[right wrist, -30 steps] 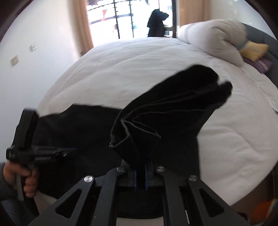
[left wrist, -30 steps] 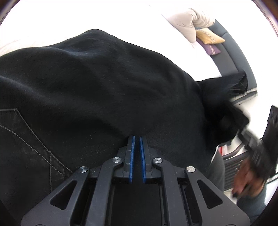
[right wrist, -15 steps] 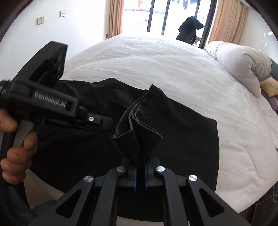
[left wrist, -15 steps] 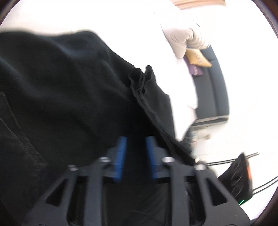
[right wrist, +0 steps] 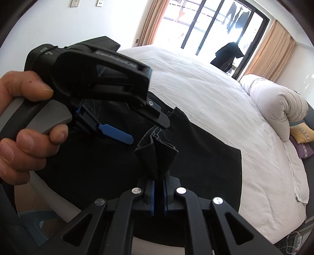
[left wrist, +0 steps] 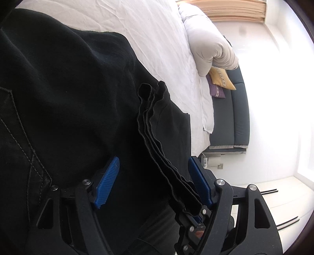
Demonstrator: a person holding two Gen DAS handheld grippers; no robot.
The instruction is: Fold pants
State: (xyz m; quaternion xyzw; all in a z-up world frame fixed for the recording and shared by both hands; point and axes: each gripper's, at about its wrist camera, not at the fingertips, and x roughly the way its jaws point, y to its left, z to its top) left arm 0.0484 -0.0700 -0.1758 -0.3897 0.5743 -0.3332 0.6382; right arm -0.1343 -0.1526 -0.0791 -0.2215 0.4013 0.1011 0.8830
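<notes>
You have a bed with a white sheet (right wrist: pixel 206 94) filling most of the scene. A rolled white duvet (right wrist: pixel 274 102) lies at its far right, with a yellow cushion (right wrist: pixel 301 134) and a purple cushion (right wrist: pixel 305 151) just beside it. Beige curtains (right wrist: pixel 272 53) frame the glass door (right wrist: pixel 212 25) beyond the bed. Two wall sockets (right wrist: pixel 88 3) sit high on the left wall.

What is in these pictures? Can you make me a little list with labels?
place: white bed
clothing: black pants spread on the bed
right gripper: shut on bunched hem of the pants
left gripper: jaws opening, pads not pressing cloth, fabric between them
hand: holding left gripper's handle
extras: rolled duvet, yellow pillow
</notes>
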